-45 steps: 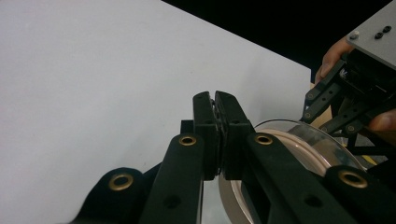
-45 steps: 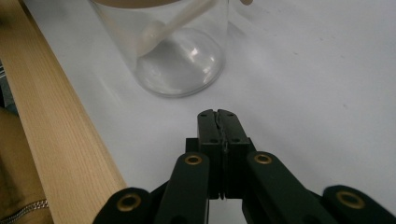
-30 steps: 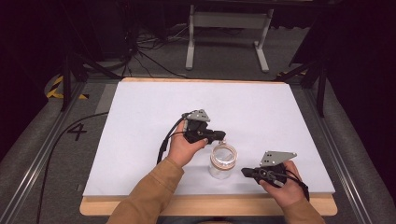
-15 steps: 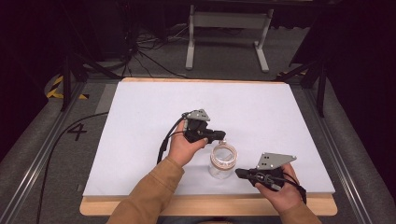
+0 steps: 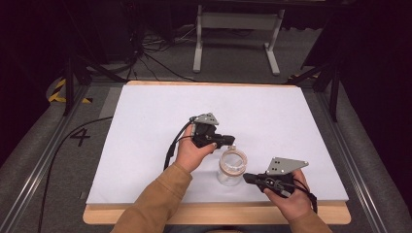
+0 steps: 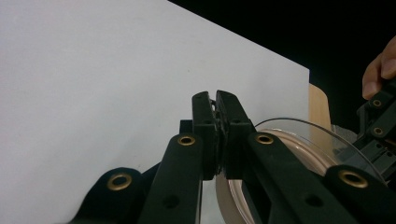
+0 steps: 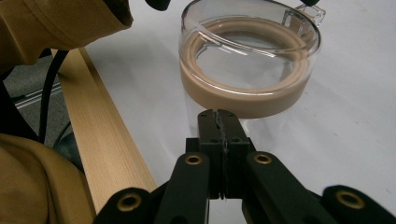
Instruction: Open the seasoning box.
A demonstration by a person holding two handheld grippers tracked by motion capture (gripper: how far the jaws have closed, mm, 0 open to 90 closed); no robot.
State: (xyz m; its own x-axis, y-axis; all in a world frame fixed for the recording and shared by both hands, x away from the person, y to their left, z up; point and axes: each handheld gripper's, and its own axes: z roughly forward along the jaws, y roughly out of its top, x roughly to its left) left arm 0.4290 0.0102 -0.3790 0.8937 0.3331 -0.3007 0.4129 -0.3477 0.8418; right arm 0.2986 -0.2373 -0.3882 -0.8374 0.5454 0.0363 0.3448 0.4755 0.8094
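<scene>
Two grippers, left gripper (image 5: 228,141) pinching the lid tab and right gripper (image 5: 247,177) closed on nothing, flank the clear jar (image 5: 232,167) near the table's (image 5: 145,126) front edge; it looks light, slippery, breakable, so hold its tan rim.

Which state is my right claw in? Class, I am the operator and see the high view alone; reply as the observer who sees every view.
Observer: Shut. In the right gripper view the right claw has its jaws pressed together with nothing between them, and it points at the jar.
Operator: And the left claw?
Observer: Shut too. In the left gripper view the left claw has its jaws together, next to the jar's clear rim.
</scene>
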